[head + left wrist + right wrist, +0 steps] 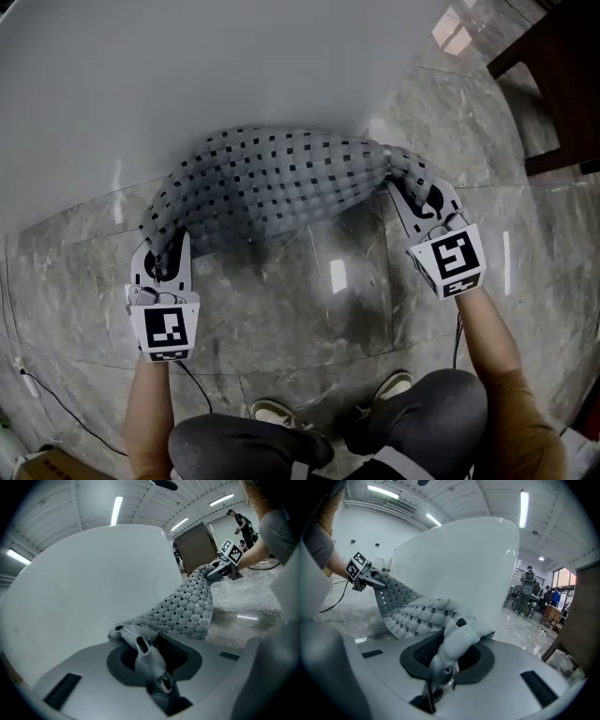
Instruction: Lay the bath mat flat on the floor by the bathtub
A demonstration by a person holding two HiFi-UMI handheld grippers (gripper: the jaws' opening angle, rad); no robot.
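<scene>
**Item:** bath mat (272, 183). Grey, soft, covered in round bumps and small square holes.

**Location:** hanging in a bunched, sagging band between the two grippers. It sits close against the white wall of the bathtub (187, 75), above the strip of polished stone floor (319, 309) along the tub's edge. It is not yet flat. No view shows whether its lower fold touches the floor.

**Holds:**
- The left gripper (167, 262) is clamped on the mat's left end, with a crumpled fold pinched between its jaws (140, 644).
- The right gripper (412, 197) is clamped on the right end, with a rolled corner of the mat squeezed between its jaws (457, 634).

**Handling (judged):**
- The mat looks limp and rubbery, and light enough for two pinch grips.
- It droops in the middle, so it will fold over itself unless the ends are kept pulled apart.
- The bumped face probably grips the glossy stone rather than sliding on it.
- It is not fragile.

**Where to take hold (judged):** the two end corners of one long edge, as now. Drawing the ends taut should let the free edge drop and spread.
</scene>
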